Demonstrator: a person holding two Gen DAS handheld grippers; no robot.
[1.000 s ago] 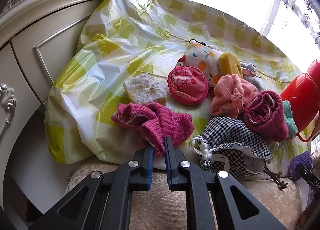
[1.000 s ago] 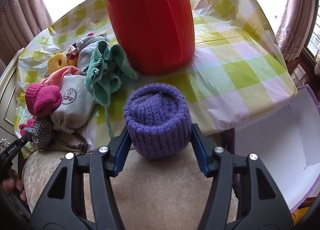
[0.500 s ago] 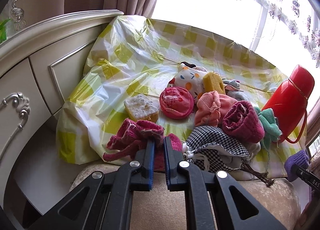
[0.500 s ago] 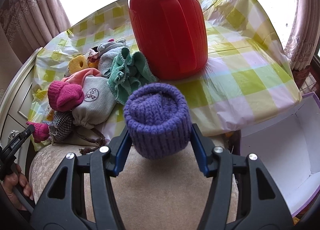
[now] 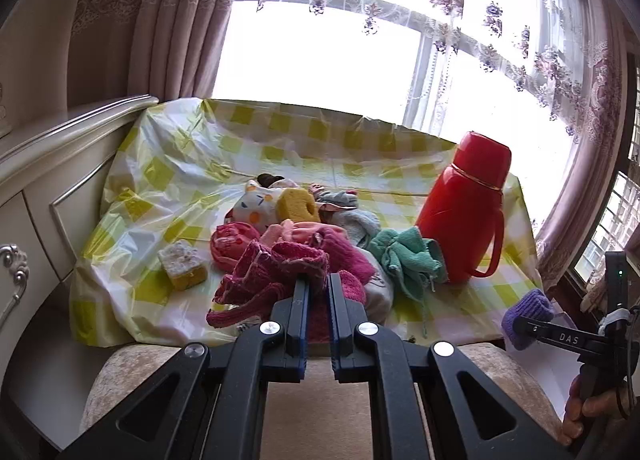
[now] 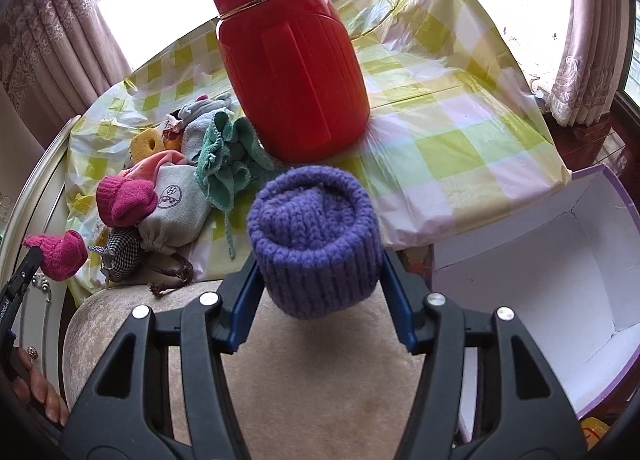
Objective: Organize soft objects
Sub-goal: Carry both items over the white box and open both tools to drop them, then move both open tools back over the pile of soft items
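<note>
My left gripper (image 5: 318, 287) is shut on a dark pink knitted sock (image 5: 276, 272) and holds it above the near table edge. From the right wrist view the sock (image 6: 60, 256) hangs at the far left. My right gripper (image 6: 320, 258) is shut on a rolled purple knit piece (image 6: 314, 236), which also shows at the right of the left wrist view (image 5: 528, 312). On the checked tablecloth (image 5: 168, 163) lies a pile of soft things: a green cloth (image 5: 408, 260), a yellow sponge (image 5: 298, 205), a red pouch (image 5: 232, 240), a grey drawstring bag (image 6: 176, 203) and a checked pouch (image 6: 122, 252).
A tall red thermos (image 6: 292, 71) stands on the table right of the pile. An open white box with a purple rim (image 6: 540, 260) sits low at the right. A beige cushioned stool (image 6: 320, 380) is below both grippers. A cream cabinet (image 5: 48, 179) borders the left side.
My left gripper has risen and drawn back from the pile with the pink sock, tilting upward. My right gripper has moved back a little with the purple roll.
</note>
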